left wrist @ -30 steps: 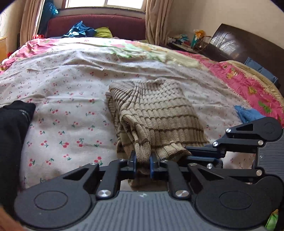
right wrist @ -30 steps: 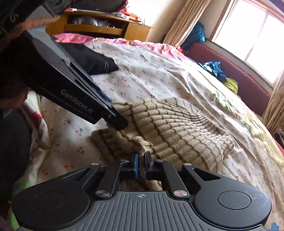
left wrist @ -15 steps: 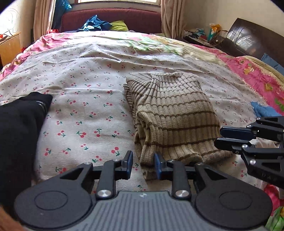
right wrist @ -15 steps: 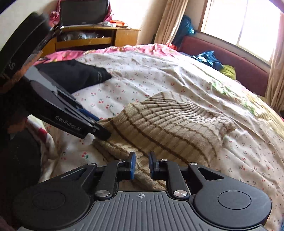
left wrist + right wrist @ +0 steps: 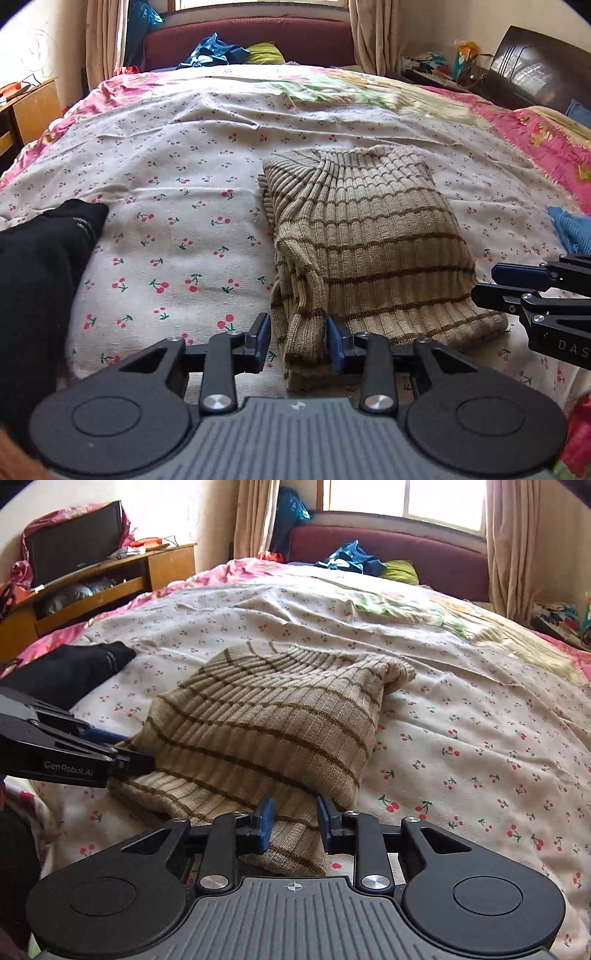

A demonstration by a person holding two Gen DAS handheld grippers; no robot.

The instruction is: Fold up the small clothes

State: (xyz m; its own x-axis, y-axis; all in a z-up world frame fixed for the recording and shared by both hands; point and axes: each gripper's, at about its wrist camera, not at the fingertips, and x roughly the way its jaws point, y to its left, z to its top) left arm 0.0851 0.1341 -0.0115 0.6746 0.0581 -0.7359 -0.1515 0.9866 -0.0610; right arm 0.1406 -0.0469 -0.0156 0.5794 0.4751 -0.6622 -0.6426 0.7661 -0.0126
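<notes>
Centrally, sweater (image 5: pixel 365 240): folded, lying on bed (image 5: pixel 177 177); soft, light, limp knit.
Hold: near hem corners, judged best.
Left gripper (image 5: pixel 297 339): jaws opening, hem between, unpinched.
Right gripper (image 5: pixel 291 821): jaws opening, hem between.

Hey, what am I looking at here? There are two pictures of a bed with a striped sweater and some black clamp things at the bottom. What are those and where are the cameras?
Those black clamps are hand-held grippers; a person holds one in each hand. Each carries a wide-angle camera looking along its two fingers, so one picture comes from the left gripper and the other from the right gripper. On the cherry-print bedsheet lies a folded beige striped sweater, with a black garment to its left and a blue cloth to its right. Both grippers' jaws are opening: the sweater's near edge sits between the blue pads, but they no longer pinch it. So nothing is held now.
</notes>
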